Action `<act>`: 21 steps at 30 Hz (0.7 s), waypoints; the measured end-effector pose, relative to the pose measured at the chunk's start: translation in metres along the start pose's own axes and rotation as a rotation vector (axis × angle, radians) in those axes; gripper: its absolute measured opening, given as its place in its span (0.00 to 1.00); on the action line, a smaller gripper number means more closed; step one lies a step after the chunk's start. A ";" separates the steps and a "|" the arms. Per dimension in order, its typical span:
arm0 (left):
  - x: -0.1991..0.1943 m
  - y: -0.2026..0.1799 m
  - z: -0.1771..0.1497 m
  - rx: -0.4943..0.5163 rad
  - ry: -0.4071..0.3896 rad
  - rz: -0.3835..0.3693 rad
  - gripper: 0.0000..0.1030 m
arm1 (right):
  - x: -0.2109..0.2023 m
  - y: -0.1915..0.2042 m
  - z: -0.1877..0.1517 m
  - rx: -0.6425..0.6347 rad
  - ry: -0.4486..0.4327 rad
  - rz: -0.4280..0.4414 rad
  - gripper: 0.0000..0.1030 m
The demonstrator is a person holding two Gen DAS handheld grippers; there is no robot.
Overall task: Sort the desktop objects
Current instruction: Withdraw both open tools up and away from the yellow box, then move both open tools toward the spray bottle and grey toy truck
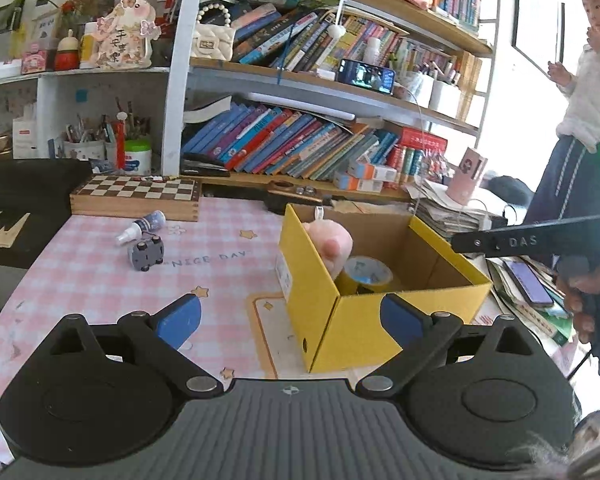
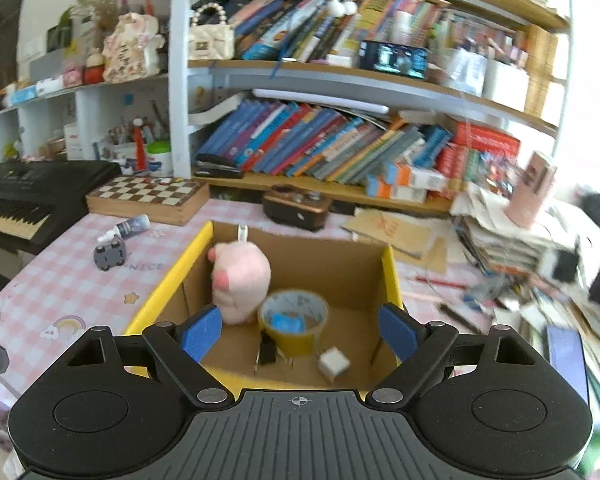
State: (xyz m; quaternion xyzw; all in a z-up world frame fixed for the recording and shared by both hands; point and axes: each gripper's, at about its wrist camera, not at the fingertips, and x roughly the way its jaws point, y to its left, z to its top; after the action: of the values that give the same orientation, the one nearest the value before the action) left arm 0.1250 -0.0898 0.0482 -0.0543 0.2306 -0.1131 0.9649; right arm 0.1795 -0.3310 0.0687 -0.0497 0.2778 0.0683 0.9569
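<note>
A yellow cardboard box (image 1: 352, 328) (image 2: 394, 276) stands on the pink checked tablecloth (image 1: 92, 280). Inside it are a pink plush pig (image 1: 332, 244) (image 2: 240, 276), a yellow tape roll (image 1: 368, 276) (image 2: 294, 320), a small white cube (image 2: 334, 364) and a small black clip (image 2: 268, 352). A grey toy car (image 1: 146, 254) (image 2: 109, 256) and a small spray bottle (image 1: 140, 227) (image 2: 126, 228) lie on the cloth left of the box. My left gripper (image 1: 290, 320) is open before the box's near corner, empty. Above the box's near edge my right gripper (image 2: 298, 334) hangs open, empty.
A wooden chessboard box (image 1: 136, 196) (image 2: 148, 198) lies behind the car. A black keyboard (image 2: 28, 196) sits far left. Bookshelves (image 1: 300, 148) fill the back. Stacks of papers and books (image 2: 508, 240) crowd the right. A person (image 1: 584, 120) stands at the far right.
</note>
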 end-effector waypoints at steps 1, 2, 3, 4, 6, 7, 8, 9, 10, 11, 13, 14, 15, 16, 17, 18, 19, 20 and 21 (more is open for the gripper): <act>-0.003 0.002 -0.002 0.003 0.003 -0.004 0.94 | -0.006 0.002 -0.005 0.016 0.001 -0.014 0.86; -0.006 0.005 -0.003 0.007 0.008 -0.009 0.95 | -0.011 0.004 -0.010 0.029 -0.001 -0.028 0.86; -0.008 0.008 -0.005 0.010 0.014 -0.014 0.95 | -0.017 0.007 -0.016 0.041 -0.006 -0.046 0.86; -0.011 0.010 -0.007 0.013 0.020 -0.015 0.95 | -0.022 0.009 -0.021 0.050 -0.010 -0.063 0.86; -0.013 0.016 -0.010 0.015 0.042 -0.009 0.95 | -0.031 0.017 -0.031 0.071 -0.012 -0.090 0.86; -0.014 0.019 -0.012 0.015 0.053 -0.004 0.95 | -0.034 0.020 -0.036 0.083 -0.011 -0.099 0.86; -0.016 0.022 -0.015 0.015 0.063 0.000 0.95 | -0.038 0.024 -0.042 0.098 -0.009 -0.109 0.86; -0.017 0.025 -0.017 0.015 0.070 0.004 0.95 | -0.041 0.028 -0.047 0.108 -0.006 -0.114 0.86; -0.019 0.028 -0.019 0.016 0.076 0.008 0.95 | -0.045 0.032 -0.053 0.120 0.002 -0.120 0.86; -0.021 0.032 -0.021 0.020 0.081 0.011 0.95 | -0.047 0.036 -0.058 0.129 0.009 -0.125 0.86; -0.025 0.037 -0.024 0.030 0.087 0.013 0.96 | -0.052 0.046 -0.068 0.147 0.027 -0.130 0.86; -0.028 0.039 -0.026 0.036 0.089 0.014 0.96 | -0.054 0.050 -0.072 0.153 0.037 -0.132 0.86; -0.030 0.041 -0.028 0.042 0.090 0.014 0.97 | -0.056 0.055 -0.077 0.160 0.046 -0.135 0.86; -0.033 0.043 -0.031 0.047 0.094 0.013 0.97 | -0.058 0.060 -0.081 0.164 0.055 -0.135 0.86; -0.035 0.046 -0.033 0.051 0.100 0.012 0.98 | -0.059 0.064 -0.085 0.167 0.064 -0.135 0.86; -0.037 0.048 -0.035 0.055 0.108 0.011 0.98 | -0.061 0.069 -0.090 0.170 0.076 -0.134 0.86; -0.039 0.050 -0.038 0.058 0.116 0.009 0.98 | -0.063 0.074 -0.094 0.173 0.086 -0.133 0.86; -0.041 0.052 -0.041 0.062 0.124 0.009 0.99 | -0.064 0.078 -0.098 0.175 0.093 -0.132 0.86; -0.043 0.055 -0.044 0.064 0.132 0.010 1.00 | -0.066 0.084 -0.102 0.176 0.100 -0.130 0.86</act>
State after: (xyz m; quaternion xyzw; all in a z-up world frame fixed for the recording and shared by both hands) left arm 0.0783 -0.0287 0.0193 -0.0146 0.2904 -0.1189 0.9494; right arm 0.0576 -0.2689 0.0136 0.0135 0.3262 -0.0209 0.9450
